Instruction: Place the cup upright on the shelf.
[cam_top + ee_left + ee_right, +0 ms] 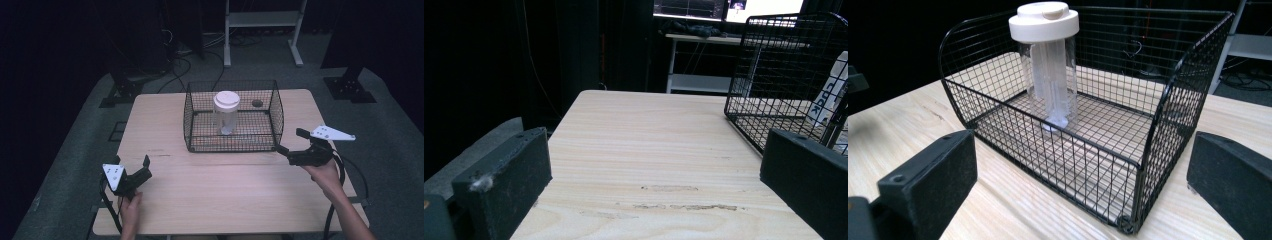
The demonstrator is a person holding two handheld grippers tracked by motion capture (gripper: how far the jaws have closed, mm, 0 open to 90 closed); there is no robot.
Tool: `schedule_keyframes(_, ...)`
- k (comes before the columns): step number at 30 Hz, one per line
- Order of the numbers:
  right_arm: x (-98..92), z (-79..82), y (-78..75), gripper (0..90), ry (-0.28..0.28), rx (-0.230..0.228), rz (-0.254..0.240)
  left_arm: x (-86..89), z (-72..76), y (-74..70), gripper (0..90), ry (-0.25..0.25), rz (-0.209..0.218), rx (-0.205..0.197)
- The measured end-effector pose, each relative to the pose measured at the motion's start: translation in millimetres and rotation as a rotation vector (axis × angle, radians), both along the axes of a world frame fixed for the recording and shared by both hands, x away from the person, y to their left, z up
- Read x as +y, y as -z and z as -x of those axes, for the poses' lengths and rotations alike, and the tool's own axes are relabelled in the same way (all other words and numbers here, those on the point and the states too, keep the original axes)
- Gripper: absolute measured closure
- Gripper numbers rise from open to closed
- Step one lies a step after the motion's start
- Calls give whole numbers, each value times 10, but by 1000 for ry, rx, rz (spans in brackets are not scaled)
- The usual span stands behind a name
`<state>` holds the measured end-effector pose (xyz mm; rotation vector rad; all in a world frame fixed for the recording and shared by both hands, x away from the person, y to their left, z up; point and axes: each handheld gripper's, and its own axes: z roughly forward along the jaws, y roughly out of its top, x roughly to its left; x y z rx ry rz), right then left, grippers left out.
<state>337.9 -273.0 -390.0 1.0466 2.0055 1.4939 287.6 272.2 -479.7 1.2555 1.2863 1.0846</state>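
While the clear jar stands upright inside the wire basket, nothing holds or touches it. White lid on top, screwed or pressed flat; cannot tell which. Through the glass-like wall, the right gripper view shows pale upright pieces inside the jar, resting on its bottom. Jar sits a little toward 9 o'clock of the basket's middle, apart from all four walls.

Basket: black mesh, open top, rounded front corners, placed on the table toward its 12 o'clock edge, roughly centred across. A small dark round mark lies on the wood behind the basket, seen through the mesh at about 1 o'clock of the jar.

Right gripper: at 4 o'clock of the basket, just beside its near right corner, not touching as far as the high view shows. Jaws spread wide, empty. Its own view has the basket between the jaws, near corner closest. Grey three-cornered plate on top.

Left gripper: at 7 o'clock of the basket, well apart from it, near the table's front left. Jaws apart, nothing between them but bare wood. Its view shows the basket off to the right.

Beyond the table at 12 o'clock: dark floor, cables, a white shelf frame.
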Motion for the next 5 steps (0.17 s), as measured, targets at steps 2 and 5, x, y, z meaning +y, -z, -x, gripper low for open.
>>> schedule_keyframes(2,-22,36,35,0,3,5,-5,0,0,0,0,0,0,0)
schedule_keyframes(5,-25,97,78,0,6,-1,1,-1,-3,0,0,0,-1,-1)
